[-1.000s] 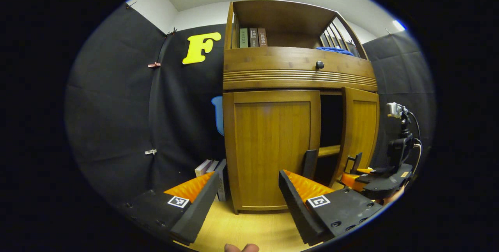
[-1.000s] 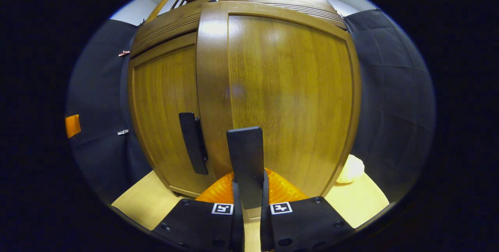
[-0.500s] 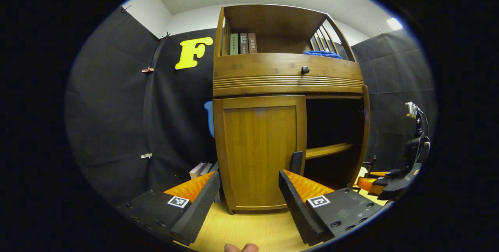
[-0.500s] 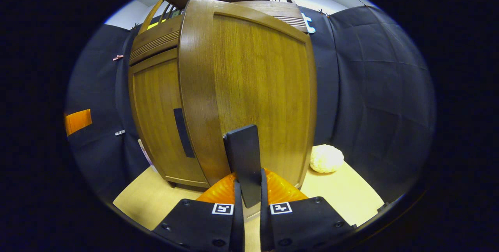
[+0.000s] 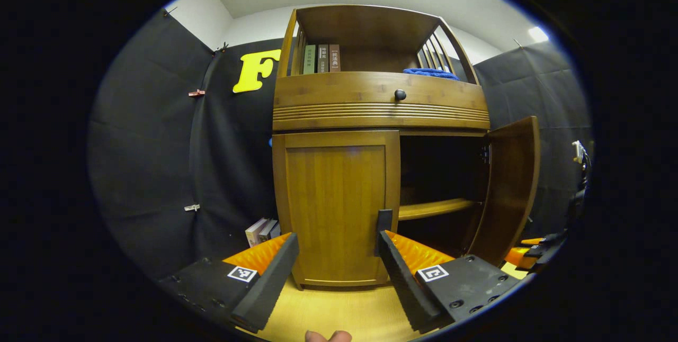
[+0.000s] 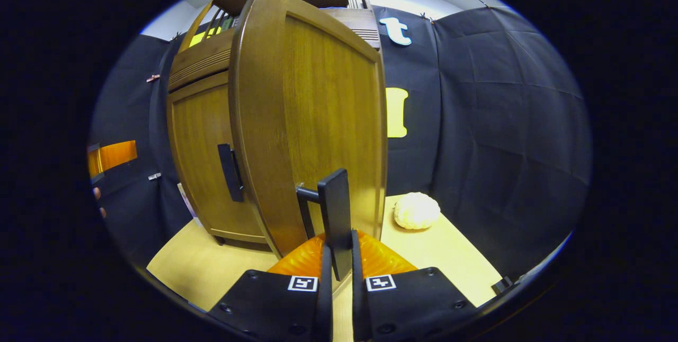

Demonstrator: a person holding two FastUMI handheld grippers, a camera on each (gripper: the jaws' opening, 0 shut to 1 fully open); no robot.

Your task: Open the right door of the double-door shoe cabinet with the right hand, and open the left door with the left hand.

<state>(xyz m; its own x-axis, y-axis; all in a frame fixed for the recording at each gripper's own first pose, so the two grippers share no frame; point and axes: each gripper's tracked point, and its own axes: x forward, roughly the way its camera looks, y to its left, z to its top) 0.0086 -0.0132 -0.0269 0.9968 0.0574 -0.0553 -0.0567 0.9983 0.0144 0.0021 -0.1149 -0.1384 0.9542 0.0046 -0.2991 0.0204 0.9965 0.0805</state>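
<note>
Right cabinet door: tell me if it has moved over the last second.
Yes. The right door has swung outward, away from the closed left door, exposing the inner shelf. The right gripper grips its handle.

No words or numbers can be read anywhere I look. Far above and ahead of my left jaws, three books (image 5: 318, 59) stand upright on the cabinet's top shelf (image 5: 371, 80); their spines carry printed characters, too small to make out. Just behind the jaws of my left gripper (image 5: 336, 244), each finger base bears a square black-and-white coded marker (image 5: 243, 273), a pattern and not lettering. My right gripper (image 6: 339, 241) bears two of the same markers (image 6: 303, 283), side by side right behind its jaws.
</note>
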